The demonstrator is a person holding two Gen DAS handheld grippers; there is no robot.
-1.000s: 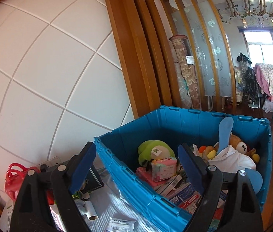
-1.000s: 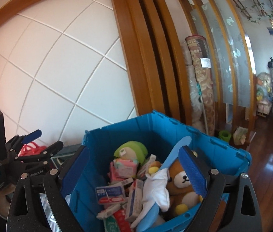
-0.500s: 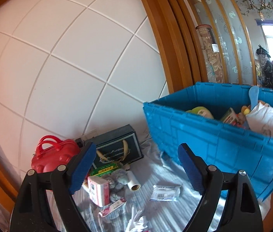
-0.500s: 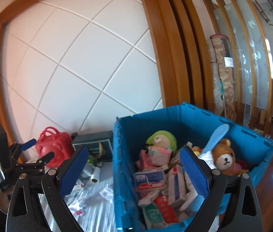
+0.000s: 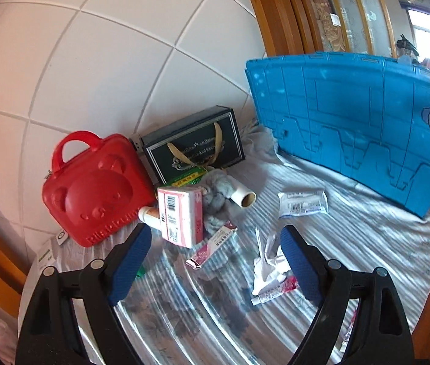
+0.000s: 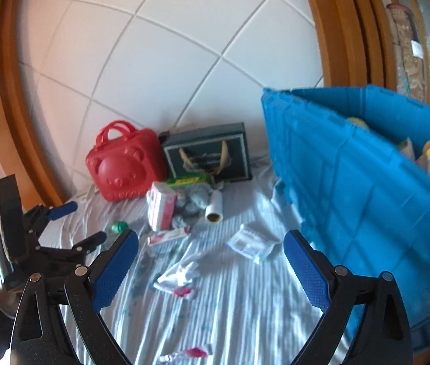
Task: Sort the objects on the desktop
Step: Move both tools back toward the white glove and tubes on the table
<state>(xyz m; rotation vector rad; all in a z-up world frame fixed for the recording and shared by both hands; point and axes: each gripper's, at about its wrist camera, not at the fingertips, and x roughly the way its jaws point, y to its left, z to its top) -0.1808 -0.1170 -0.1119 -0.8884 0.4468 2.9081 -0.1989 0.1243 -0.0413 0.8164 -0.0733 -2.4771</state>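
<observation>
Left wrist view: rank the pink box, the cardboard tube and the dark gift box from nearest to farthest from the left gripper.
1. Pink box: just ahead of the left gripper, toward its left finger.
2. Cardboard tube: farther, centre.
3. Dark gift box: farthest, by the wall.

— What stays unseen? The blue crate [image 5: 351, 115] shows the left wrist view only its outer wall, contents hidden.

— And the right view? Motion-blurred; the crate's right side is cut off.
</observation>
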